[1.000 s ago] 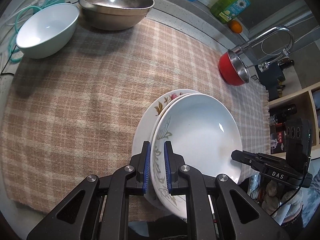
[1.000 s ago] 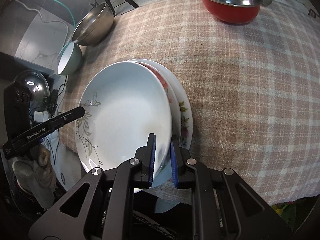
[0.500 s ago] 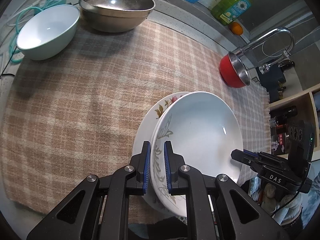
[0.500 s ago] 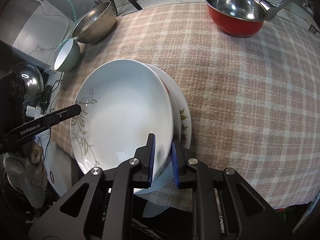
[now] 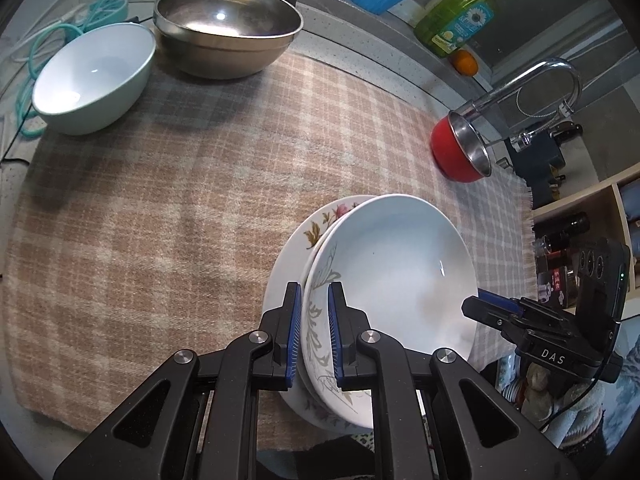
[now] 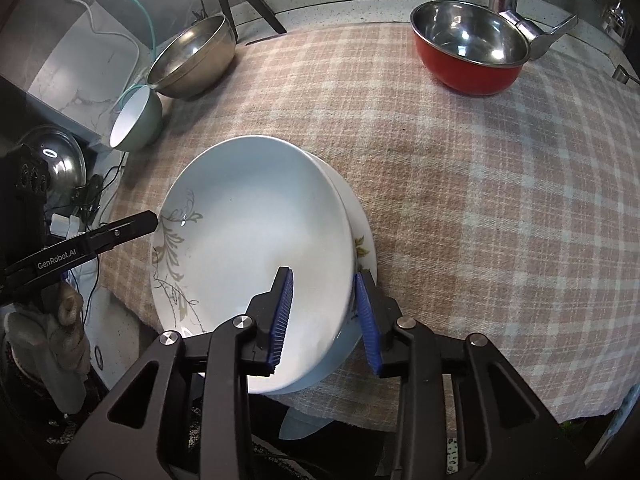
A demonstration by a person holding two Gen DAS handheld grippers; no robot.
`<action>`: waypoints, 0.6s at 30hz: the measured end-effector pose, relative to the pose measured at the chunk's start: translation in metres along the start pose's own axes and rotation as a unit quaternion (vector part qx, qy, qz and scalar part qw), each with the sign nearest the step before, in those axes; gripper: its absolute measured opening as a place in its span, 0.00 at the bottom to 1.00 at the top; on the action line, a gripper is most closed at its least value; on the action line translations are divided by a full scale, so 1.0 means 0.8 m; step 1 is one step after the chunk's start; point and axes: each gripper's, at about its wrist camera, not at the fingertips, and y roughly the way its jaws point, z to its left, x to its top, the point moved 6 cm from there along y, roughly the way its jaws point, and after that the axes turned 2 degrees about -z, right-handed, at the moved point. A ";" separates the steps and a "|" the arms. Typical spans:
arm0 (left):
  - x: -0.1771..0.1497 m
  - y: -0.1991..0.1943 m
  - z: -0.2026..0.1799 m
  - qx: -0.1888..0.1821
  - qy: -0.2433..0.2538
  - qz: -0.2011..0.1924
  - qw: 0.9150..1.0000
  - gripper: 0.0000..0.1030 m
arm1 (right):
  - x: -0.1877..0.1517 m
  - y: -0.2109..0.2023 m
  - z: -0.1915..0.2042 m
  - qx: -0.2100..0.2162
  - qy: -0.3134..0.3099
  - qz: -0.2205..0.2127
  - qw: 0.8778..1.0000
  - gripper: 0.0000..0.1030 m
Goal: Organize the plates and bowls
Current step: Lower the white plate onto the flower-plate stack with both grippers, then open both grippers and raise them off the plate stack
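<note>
Since a second ago the right gripper [image 6: 323, 318] has let go: its blue pads, then clamped on the rim, now stand apart on either side of it and the jaws are opening. The white plate [image 6: 256, 240], deep and marked with a grey leaf pattern, lies between them, its near rim in the gap with clear space to the inner pad. It sits on the flowered plate [image 5: 320, 228], whose edge shows past it at the near edge of the checked cloth [image 5: 160, 200], both plates overhanging that edge slightly. The left gripper [image 5: 314, 334] holds the opposite rim, its jaws nearly together with the pads pressed on the white plate's leaf-patterned edge. Farther off on the cloth stand a red bowl [image 6: 468, 52] with a steel inside, a large steel bowl [image 5: 226, 28] and, just beside it, a pale green bowl [image 5: 94, 76]. Beyond the cloth, a tap [image 5: 532, 84] and a green soap bottle [image 5: 460, 16] are in view.
</note>
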 end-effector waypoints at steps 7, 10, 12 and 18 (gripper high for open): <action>0.012 -0.013 0.010 0.003 -0.001 -0.014 1.000 0.11 | 0.012 -0.010 -0.002 0.004 0.012 -0.016 1.000 0.32; 0.022 -0.021 0.016 0.005 0.002 -0.021 1.000 0.13 | 0.024 -0.017 0.004 0.005 0.010 -0.031 0.999 0.32; 0.032 -0.027 0.021 0.006 0.005 -0.028 1.000 0.13 | 0.033 -0.022 0.009 0.012 0.010 -0.042 0.999 0.32; 0.075 -0.053 0.055 0.027 0.007 -0.058 0.998 0.13 | 0.072 -0.035 0.038 0.029 -0.005 -0.074 0.997 0.32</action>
